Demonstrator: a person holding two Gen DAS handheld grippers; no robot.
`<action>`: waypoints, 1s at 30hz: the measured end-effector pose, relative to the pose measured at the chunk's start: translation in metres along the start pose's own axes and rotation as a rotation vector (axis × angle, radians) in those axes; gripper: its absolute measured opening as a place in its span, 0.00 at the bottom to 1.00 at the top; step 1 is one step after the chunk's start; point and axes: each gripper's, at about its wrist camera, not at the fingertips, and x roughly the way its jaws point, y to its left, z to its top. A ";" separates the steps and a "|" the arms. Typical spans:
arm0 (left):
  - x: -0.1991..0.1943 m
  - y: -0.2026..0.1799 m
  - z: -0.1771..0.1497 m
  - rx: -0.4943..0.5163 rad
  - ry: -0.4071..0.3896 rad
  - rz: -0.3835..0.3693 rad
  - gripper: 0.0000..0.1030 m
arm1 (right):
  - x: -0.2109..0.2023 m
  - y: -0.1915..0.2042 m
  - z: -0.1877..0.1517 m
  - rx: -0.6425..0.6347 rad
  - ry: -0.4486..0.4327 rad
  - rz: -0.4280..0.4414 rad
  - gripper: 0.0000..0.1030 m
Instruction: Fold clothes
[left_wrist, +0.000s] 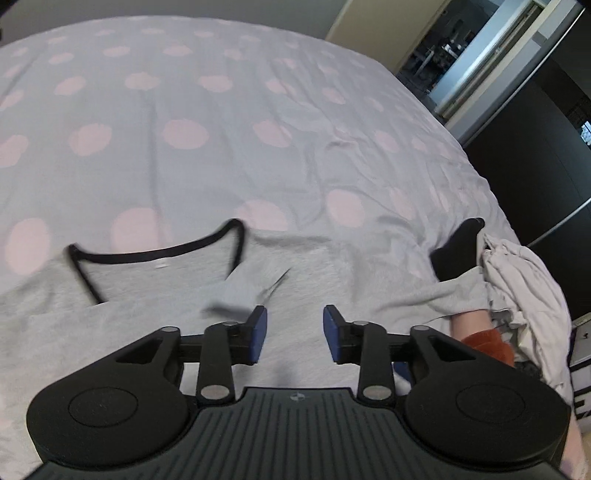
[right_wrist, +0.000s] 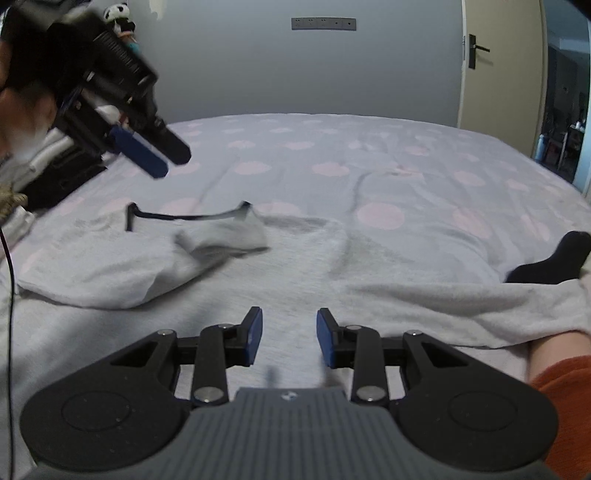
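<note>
Two views, both over a bed (left_wrist: 221, 110) with a grey, pink-dotted cover.

Left wrist view: left gripper (left_wrist: 294, 334) hanging over a grey top (left_wrist: 155, 266), blue pads well apart, nothing between them. Top spread flat on the bed, black-trimmed neckline (left_wrist: 155, 253) just ahead and to the left, a loose grey flap (left_wrist: 251, 284) lying just in front of the left pad. Black sock (left_wrist: 458, 251) on a foot off to the right, grey cloth draped over the leg. Pale crumpled garment (left_wrist: 524, 288) beyond it at the bed's edge. Orange sleeve (left_wrist: 487, 343) low on the right.

Right wrist view: right gripper (right_wrist: 290, 336) low over the same top (right_wrist: 110, 269), pads wide apart and empty. Neckline (right_wrist: 184, 216) ahead and left, a folded-over sleeve (right_wrist: 225, 236) just beside it. Left gripper (right_wrist: 147, 155) raised at upper left, blurred — clear of the cloth, holding nothing. Sock (right_wrist: 554, 262) at far right, orange sleeve (right_wrist: 565, 398) below it. Door (right_wrist: 498, 62) in the back wall, panda toy (right_wrist: 120, 16) at top left.
</note>
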 end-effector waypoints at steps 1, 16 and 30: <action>-0.005 0.005 -0.008 0.010 -0.012 0.021 0.39 | 0.002 0.002 0.001 0.010 0.002 0.013 0.35; -0.044 0.092 -0.144 0.150 -0.069 0.393 0.47 | 0.066 0.066 0.052 -0.376 0.024 0.090 0.35; -0.013 0.115 -0.155 0.107 -0.038 0.448 0.47 | 0.180 0.120 0.111 -0.605 0.187 0.174 0.38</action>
